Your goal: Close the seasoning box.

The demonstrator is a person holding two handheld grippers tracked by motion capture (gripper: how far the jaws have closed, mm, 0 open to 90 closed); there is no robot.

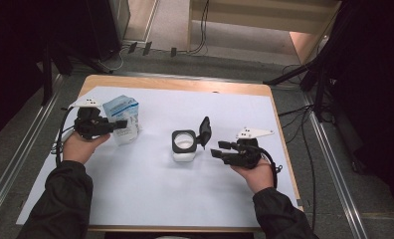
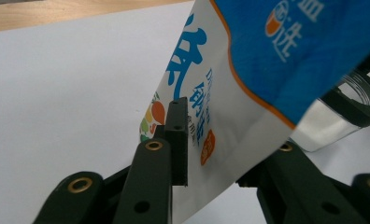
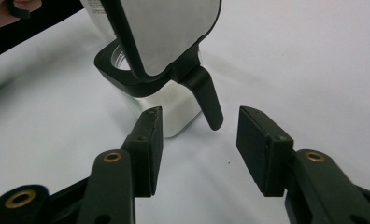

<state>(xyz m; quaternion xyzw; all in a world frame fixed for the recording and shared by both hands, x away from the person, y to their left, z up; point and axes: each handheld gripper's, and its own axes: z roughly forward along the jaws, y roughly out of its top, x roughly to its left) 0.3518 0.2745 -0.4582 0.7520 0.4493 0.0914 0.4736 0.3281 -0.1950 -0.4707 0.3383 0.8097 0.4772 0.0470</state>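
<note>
- Landmark: the jar (image 1: pixel 184 145), a clear container with a black square rim, stands near the middle of the white-covered counter (image 1: pixel 150 199); its hinged lid (image 1: pixel 204 130) is flipped up on the side toward the right gripper.
- The carton (image 1: pixel 125 118), blue and white, stands well to the left of the jar, tilted, its long axis leaning toward the jar.
- Left gripper (image 1: pixel 116 124): fingers (image 2: pixel 177 140) part-open on either side of the carton's lower body; whether the pads press on it cannot be told.
- Right gripper (image 1: pixel 221 150): fingers (image 3: pixel 150 149) half open and empty, just right of the jar, aimed at the lid's hinge tab (image 3: pixel 209 100).
- Judgement: the pour depends on bringing the carton rightward over the jar's open mouth; the right gripper is the nearer to steady the jar.
</note>
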